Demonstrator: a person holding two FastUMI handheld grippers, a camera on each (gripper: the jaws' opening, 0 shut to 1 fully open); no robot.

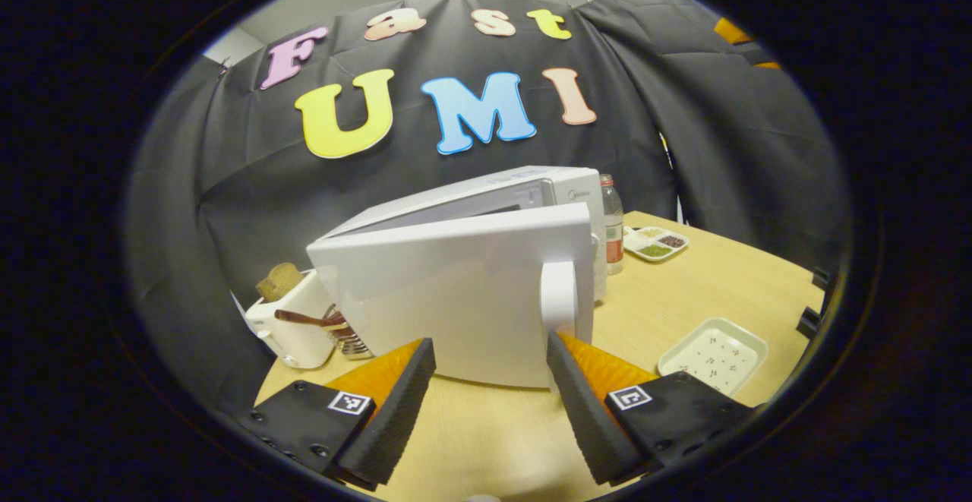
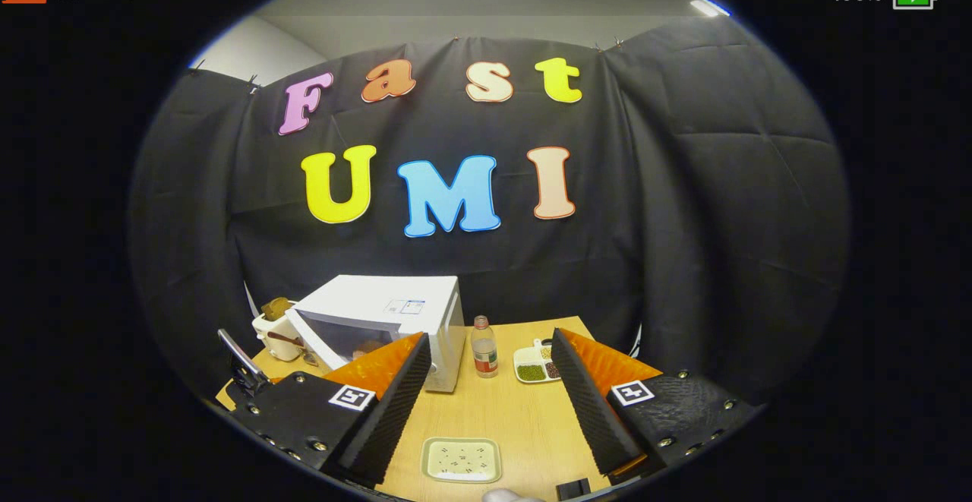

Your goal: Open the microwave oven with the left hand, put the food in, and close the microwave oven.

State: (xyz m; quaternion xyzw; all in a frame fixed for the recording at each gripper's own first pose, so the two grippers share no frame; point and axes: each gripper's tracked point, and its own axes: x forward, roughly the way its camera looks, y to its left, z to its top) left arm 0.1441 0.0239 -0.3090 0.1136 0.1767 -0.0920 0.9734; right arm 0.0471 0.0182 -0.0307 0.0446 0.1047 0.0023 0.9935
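In the left gripper view our left gripper [image 1: 490,380] stands wide, holding nothing, its fingers either side of the microwave [image 1: 486,259] door's [image 1: 448,297] lower edge near the handle [image 1: 558,301]; the door hangs partly ajar. In the right gripper view our right gripper [image 2: 490,380] also gapes wide above the table [image 2: 486,418], the tray [image 2: 461,459] lying below.

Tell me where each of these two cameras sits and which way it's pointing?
Left gripper view: rides on the left claw, low and close to the microwave, facing its partly swung door; its own two open fingers show at the bottom.
Right gripper view: rides on the right claw, held higher and farther back, facing the booth wall and looking down the table; its own open fingers show at the bottom.
Shared: the microwave, toaster, bottle, sectioned dish and speckled tray.
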